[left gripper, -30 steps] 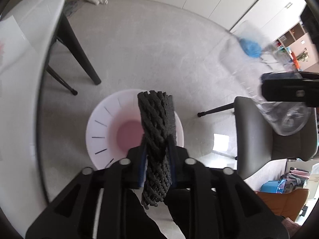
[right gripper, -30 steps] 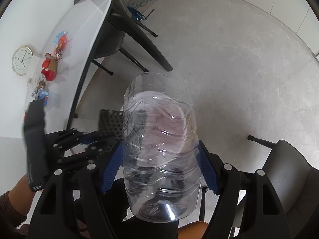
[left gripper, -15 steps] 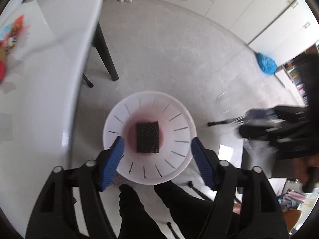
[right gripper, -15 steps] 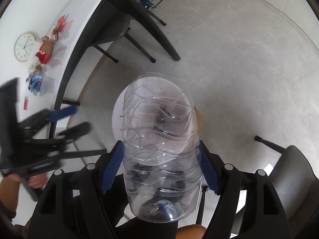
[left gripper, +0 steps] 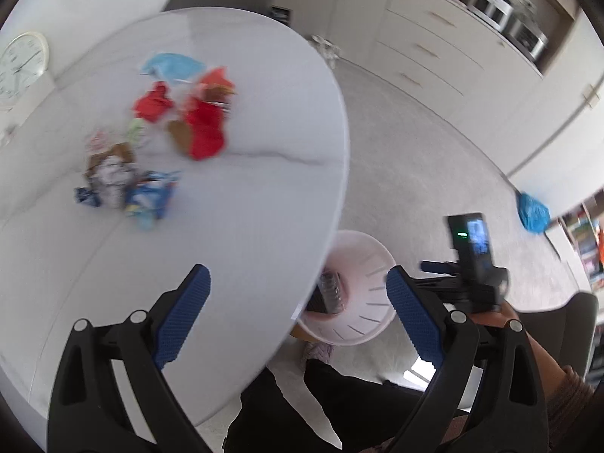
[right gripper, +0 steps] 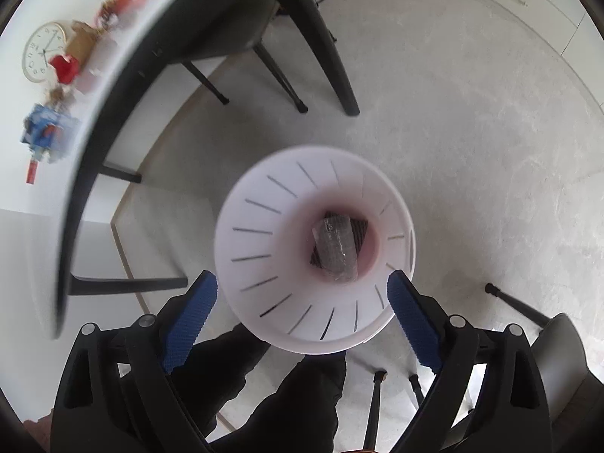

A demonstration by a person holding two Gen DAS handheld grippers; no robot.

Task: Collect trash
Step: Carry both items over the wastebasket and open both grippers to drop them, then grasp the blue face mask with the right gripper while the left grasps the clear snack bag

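Both tongs just opened; bottle (right gripper: pixel 336 247) now lies in bin (right gripper: pixel 264 226).

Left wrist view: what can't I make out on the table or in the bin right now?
- Wrappers on the table: motion blur, labels unreadable.
- Bin: table edge hides its left half.
- Bottle in the bin, right wrist view: blurred; it covers the dark piece beneath.

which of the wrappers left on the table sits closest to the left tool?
The blue wrapper, at the near end of the pile; the red wrappers and light blue one lie farther back on the table.
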